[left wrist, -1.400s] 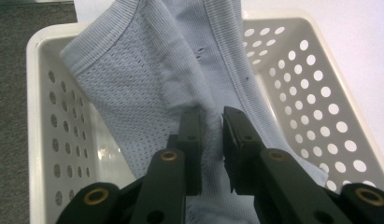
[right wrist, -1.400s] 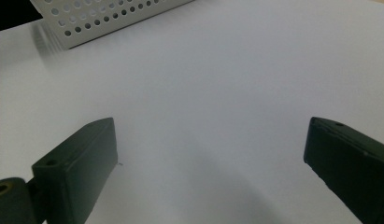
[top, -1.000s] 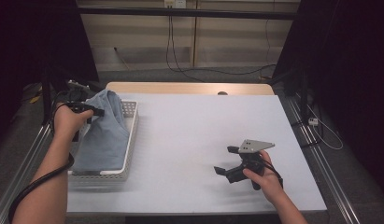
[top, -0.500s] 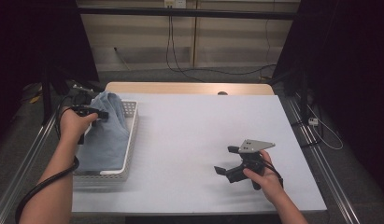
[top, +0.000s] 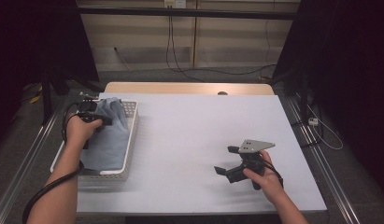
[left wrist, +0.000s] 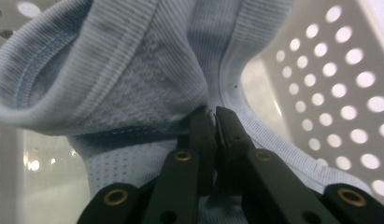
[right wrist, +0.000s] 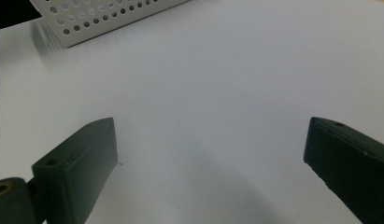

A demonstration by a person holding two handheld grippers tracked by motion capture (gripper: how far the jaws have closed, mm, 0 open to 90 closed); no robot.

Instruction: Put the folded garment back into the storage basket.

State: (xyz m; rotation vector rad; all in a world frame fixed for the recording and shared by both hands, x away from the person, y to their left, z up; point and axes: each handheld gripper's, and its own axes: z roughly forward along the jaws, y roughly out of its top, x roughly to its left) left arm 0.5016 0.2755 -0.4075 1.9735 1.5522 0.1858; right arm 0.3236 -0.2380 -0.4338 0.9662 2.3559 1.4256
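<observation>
Compared with a second ago my left hand point(top: 79, 130) has drawn back toward me and lower along the white perforated basket point(top: 131, 122), and the light blue garment point(top: 108, 135) has come with it, less bunched up at the far end and more draped down the length of the basket. My left gripper point(left wrist: 214, 114) has its jaws pinched tight on a ribbed hem of that fabric — hardly any gap between them. My right gripper point(top: 231, 161) hasn't budged, sitting low over the white table point(top: 194, 126) at the near right, jaws spread wide with nothing between them but bare tabletop. From above my hand covers most of the left gripper, and the cloth hides the basket floor — what kind of garment it is, I can't tell.
</observation>
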